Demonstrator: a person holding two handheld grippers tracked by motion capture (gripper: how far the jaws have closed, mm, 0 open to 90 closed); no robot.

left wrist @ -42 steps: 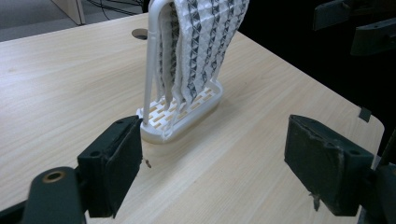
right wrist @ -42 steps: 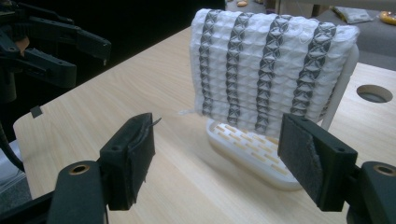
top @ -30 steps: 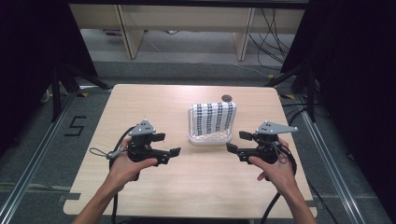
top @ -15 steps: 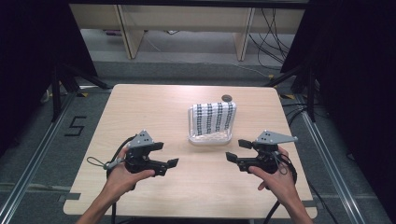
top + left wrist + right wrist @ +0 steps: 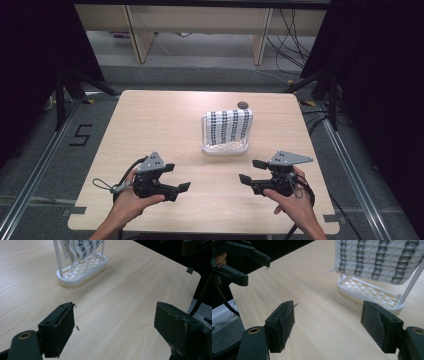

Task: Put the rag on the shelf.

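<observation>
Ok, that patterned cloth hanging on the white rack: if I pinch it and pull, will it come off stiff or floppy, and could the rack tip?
The cloth is probably floppy: it drapes over the rack's top bar in soft folds. It looks light, thin and waffle-textured, so the pads should grip it. The rack may tip or slide: a slim frame on a small slotted base, seemingly unanchored on the smooth table.

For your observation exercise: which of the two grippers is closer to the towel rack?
The right gripper. Its jaws sit just below the rack's right end, while the left gripper lies farther off to the lower left.
</observation>
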